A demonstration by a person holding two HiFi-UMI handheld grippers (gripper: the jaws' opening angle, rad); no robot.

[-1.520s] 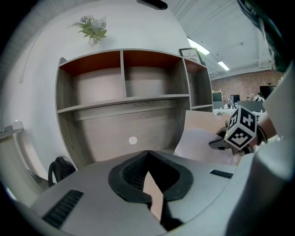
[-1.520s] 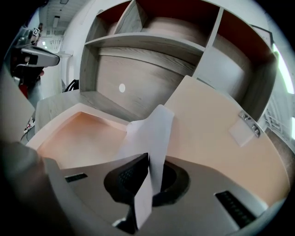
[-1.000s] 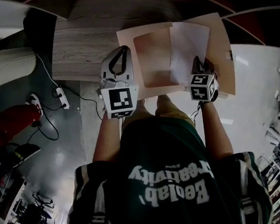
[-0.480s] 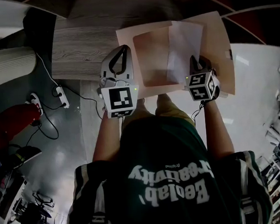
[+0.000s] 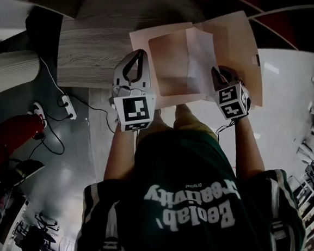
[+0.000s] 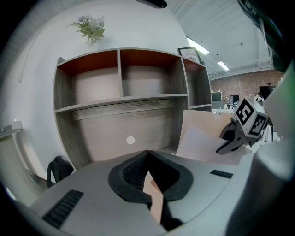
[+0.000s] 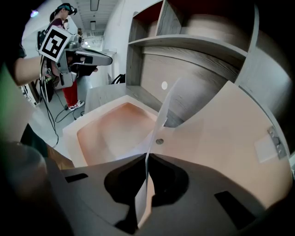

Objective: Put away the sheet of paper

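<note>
A beige folder [image 5: 169, 61] lies open on the wooden desk [image 5: 93, 56], its right flap [image 7: 221, 133] spread flat. My left gripper [image 5: 132, 68] is shut on the folder's left edge; a peach strip of it shows between the jaws [image 6: 146, 156]. My right gripper [image 5: 218, 74] is shut on the near edge of the white sheet of paper [image 5: 200, 55]. The sheet [image 7: 162, 113] stands almost on edge over the folder's middle crease, above the left pocket [image 7: 115, 133]. In the left gripper view the sheet [image 6: 198, 144] and the right gripper [image 6: 233, 138] sit to the right.
A wooden shelf unit [image 6: 122, 99] with open compartments stands behind the desk. A dark backpack [image 6: 57, 169] leans at the desk's left. A power strip [image 5: 68, 108] with cables and a red object [image 5: 13, 135] lie on the floor to the left.
My right gripper has shifted and rolled, swinging the sheet leftward and up onto its edge over the folder's crease. The left gripper and the folder have stayed put.
</note>
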